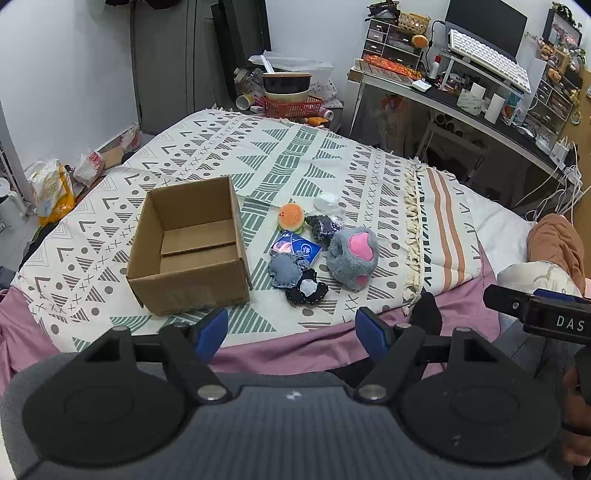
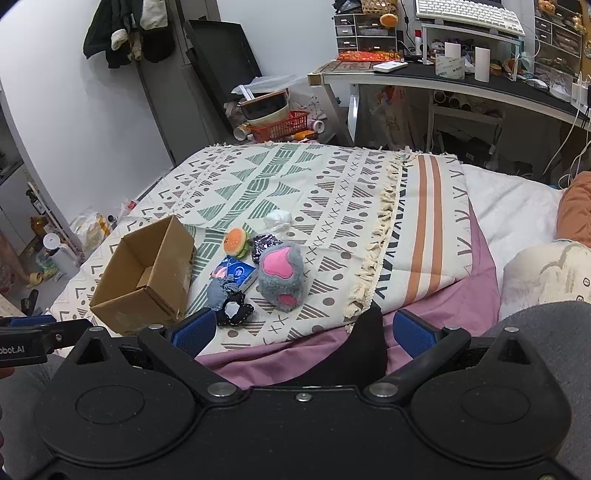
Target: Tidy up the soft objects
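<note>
Soft things lie in a loose cluster on a patterned blanket (image 1: 280, 155) spread over a bed, just right of an open cardboard box (image 1: 192, 251) that stands upright with nothing inside it. Farthest in the cluster sits a small white bundle (image 1: 326, 201); nearer and to its left is a burger-shaped toy (image 1: 291, 217), orange on top with a green edge, and beside that a dark shiny pouch (image 1: 324, 228). A grey plush paw (image 1: 354, 258) with pink pads is the biggest piece and lies at the right of the group, touching the dark pouch. A blue packet (image 1: 297, 250) lies flat between the burger toy and two small fabric pieces nearer the camera: a grey-blue one (image 1: 284, 272) overlapping the packet's near edge, and a black one (image 1: 307, 291) with a pale patch (the nearest of all). The left gripper (image 1: 291, 330) hangs over the near edge of the bed, its blue-padded jaws spread wide with nothing between them. The right gripper (image 2: 304, 330) is likewise held back from the cluster, jaws wide apart and gripping nothing, with a black sock-like piece (image 2: 364, 343) on the pink sheet (image 2: 443, 306) showing between its pads. Beyond the bed a cluttered table (image 2: 461, 79) carries a keyboard (image 2: 469, 14).
</note>
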{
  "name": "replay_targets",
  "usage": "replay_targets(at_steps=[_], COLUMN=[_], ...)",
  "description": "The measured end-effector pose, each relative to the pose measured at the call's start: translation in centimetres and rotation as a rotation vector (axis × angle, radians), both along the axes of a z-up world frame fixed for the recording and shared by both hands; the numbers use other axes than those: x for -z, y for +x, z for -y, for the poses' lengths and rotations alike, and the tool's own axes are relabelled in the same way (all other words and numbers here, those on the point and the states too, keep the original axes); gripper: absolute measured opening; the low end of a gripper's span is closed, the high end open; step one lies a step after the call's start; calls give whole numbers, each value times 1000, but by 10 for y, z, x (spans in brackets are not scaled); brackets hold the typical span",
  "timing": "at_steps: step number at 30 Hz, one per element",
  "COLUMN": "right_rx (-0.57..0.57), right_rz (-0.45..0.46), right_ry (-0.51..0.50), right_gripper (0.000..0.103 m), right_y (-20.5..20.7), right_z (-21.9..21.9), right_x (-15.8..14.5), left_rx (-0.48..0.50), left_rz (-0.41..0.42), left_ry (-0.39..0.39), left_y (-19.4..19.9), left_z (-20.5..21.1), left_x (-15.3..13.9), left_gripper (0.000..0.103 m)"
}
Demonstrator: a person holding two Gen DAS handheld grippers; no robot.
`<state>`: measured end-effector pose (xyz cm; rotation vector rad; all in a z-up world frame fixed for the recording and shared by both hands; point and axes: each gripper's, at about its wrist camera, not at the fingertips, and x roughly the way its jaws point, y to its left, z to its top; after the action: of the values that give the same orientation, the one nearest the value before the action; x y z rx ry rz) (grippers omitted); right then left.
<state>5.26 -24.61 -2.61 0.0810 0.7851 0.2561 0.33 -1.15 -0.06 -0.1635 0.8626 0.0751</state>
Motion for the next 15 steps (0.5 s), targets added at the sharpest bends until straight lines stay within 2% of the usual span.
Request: replay_targets(at_steps=[15], right_rx=[0], right_rz=[22], right_ry=[-18], right_gripper=[103], right_y=[-3], right_z=[-3], right_x=[-6], left_rx=[3], left_rz=[9], left_ry=[-8], left_y=[-2], left_z=[-2], left_x=[-1], left_gripper=[74])
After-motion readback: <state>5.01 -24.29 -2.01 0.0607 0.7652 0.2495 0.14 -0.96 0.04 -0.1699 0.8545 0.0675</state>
